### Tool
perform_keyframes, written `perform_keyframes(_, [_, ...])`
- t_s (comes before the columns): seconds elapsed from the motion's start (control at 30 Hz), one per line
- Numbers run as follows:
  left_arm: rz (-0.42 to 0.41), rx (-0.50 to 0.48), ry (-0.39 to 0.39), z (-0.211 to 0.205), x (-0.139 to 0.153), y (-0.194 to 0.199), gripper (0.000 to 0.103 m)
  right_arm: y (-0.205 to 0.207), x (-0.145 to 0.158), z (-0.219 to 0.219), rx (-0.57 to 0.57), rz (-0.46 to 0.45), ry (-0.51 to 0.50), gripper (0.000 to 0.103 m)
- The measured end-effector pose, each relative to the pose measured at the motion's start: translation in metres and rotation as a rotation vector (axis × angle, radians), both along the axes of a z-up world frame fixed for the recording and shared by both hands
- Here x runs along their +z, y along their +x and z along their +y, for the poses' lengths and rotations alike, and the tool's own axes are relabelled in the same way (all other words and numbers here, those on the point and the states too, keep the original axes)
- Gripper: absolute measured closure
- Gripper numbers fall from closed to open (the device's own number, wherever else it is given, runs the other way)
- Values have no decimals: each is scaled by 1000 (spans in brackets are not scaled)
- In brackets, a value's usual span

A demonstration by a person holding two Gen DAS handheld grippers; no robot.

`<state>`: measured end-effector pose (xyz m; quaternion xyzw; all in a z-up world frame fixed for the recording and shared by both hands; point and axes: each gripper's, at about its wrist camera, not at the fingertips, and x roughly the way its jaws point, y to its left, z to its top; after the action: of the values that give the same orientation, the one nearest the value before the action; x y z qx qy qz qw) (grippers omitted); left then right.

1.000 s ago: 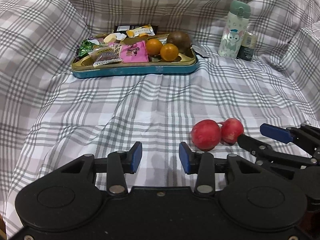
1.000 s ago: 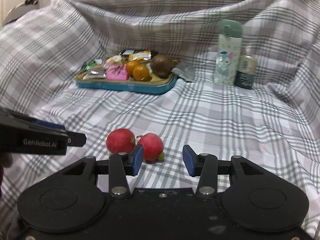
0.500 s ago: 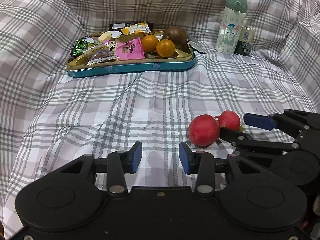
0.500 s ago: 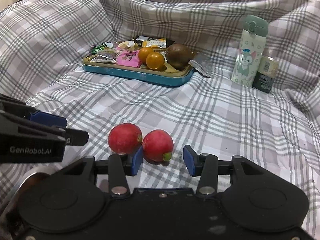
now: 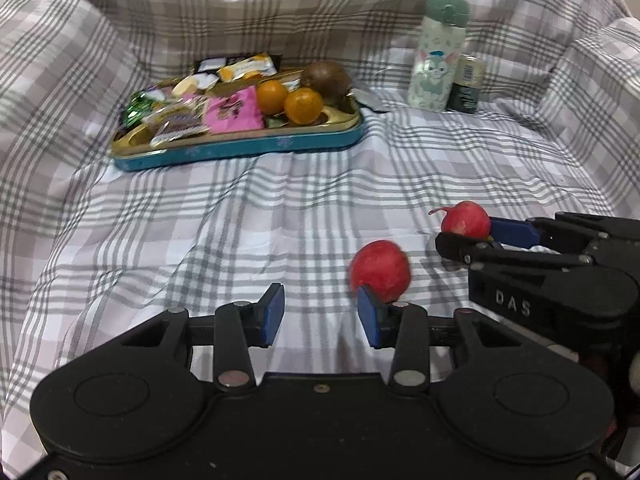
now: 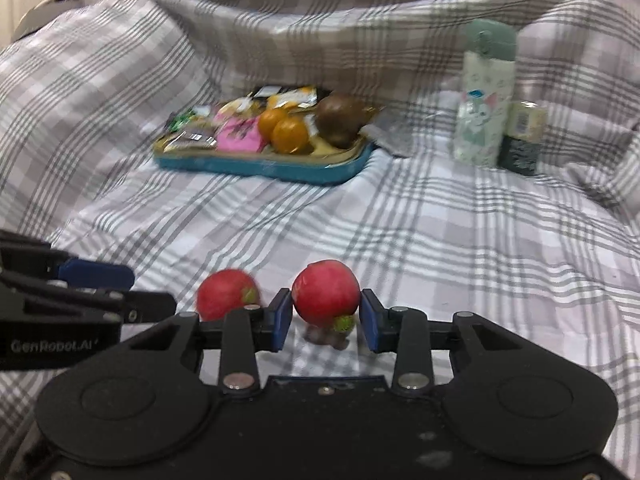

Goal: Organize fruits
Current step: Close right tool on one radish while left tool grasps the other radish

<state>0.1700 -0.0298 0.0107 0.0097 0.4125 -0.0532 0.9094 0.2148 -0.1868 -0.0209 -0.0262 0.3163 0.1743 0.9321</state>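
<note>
Two red round fruits are near me on the plaid cloth. My right gripper (image 6: 326, 316) has one red fruit (image 6: 326, 294) between its blue pads. Its jaws are closing, both pads press the fruit's sides, and a shadow lies under it. The left wrist view shows that same fruit (image 5: 466, 222) held at the tips of the right gripper (image 5: 470, 236). The other red fruit (image 5: 380, 270) lies on the cloth just beyond the right fingertip of my left gripper (image 5: 320, 312), which is open and holds nothing. A teal tin tray (image 5: 240, 148) at the back holds two oranges (image 5: 304, 106) and a brown fruit (image 5: 326, 78).
Snack packets (image 5: 232, 110) fill the tray's left half. A pale green bottle (image 5: 438, 52) and a small dark jar (image 5: 468, 84) stand at the back right. The plaid cloth (image 5: 280, 220) rises in folds at the left, back and right.
My right gripper slid forward around the right-hand red fruit and closed on it. That fruit now sits apart from its neighbour. The left gripper stayed where it was.
</note>
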Motion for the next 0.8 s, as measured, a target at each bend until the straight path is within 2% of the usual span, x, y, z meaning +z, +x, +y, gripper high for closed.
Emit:
perform_keyframes(0.27, [-30, -110, 57, -24, -3, -2, 54, 3, 2, -24, -104, 9, 18, 65])
perform_keyframes(0.43, [-17, -130, 93, -35, -10, 7, 54, 6, 2, -35, -135, 20, 41, 65])
perform_keyframes(0.53, [-10, -140, 86, -38, -11, 15, 53, 4, 4, -37, -145, 9, 42, 65])
perform_keyframes(0.8, [-24, -169, 131, -53, -12, 28, 53, 5, 6, -42, -160, 4, 44, 65])
